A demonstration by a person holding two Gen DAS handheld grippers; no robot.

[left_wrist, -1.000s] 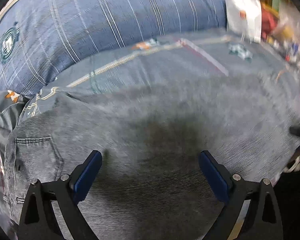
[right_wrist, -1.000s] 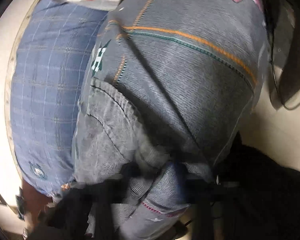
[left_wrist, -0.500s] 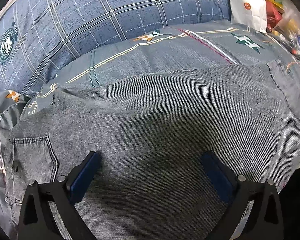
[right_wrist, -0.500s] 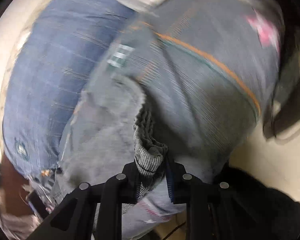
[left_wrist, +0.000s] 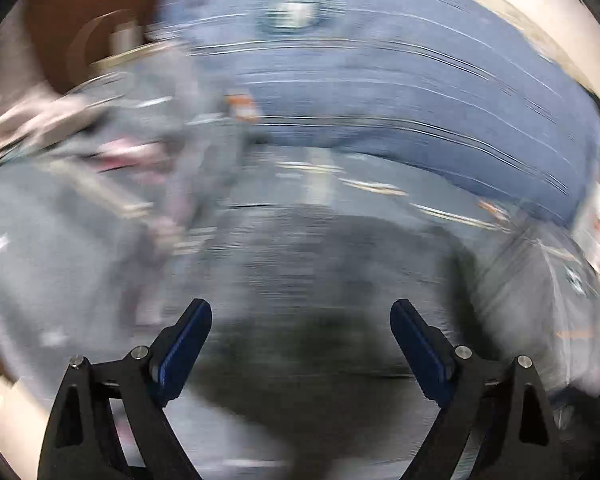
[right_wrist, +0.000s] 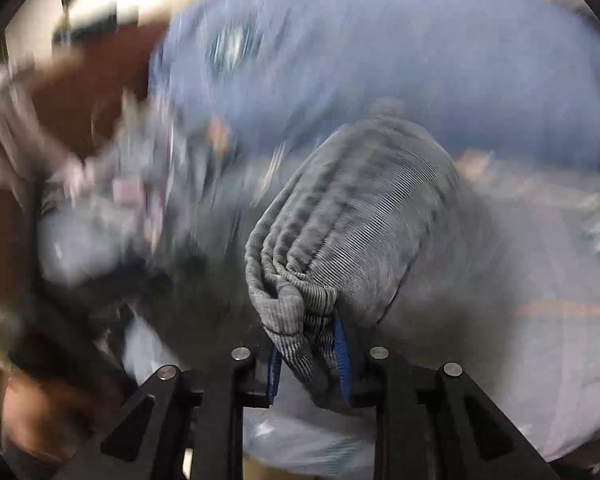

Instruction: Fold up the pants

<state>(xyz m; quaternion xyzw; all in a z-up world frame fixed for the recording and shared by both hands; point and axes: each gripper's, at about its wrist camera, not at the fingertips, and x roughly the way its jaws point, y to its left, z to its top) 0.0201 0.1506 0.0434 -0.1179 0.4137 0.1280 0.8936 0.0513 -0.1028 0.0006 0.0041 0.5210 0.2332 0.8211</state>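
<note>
The grey corduroy pants (left_wrist: 320, 260) lie blurred on the bed below my left gripper (left_wrist: 300, 308). Its jaws stand wide and are closing, with nothing between the blue pads (left_wrist: 184, 344). In the right wrist view a bunched fold of the pants (right_wrist: 360, 208) rises from my right gripper (right_wrist: 308, 352). That gripper's blue pads (right_wrist: 340, 344) press on the gathered cloth, though the jaws are opening a little. The rest of the pants hangs away behind the fold, smeared by motion.
A blue plaid pillow (left_wrist: 380, 80) with a round emblem (left_wrist: 292, 12) fills the back, also in the right wrist view (right_wrist: 380, 60). The patterned grey bedsheet (left_wrist: 60, 260) lies under it all. Brown wood (left_wrist: 80, 12) shows at upper left. Both views are heavily blurred.
Both views have swung sideways and rolled: the pillow's emblem went from the left edge to the upper middle. The right gripper carried its bunch of pants cloth across; the left jaws narrowed slightly.
</note>
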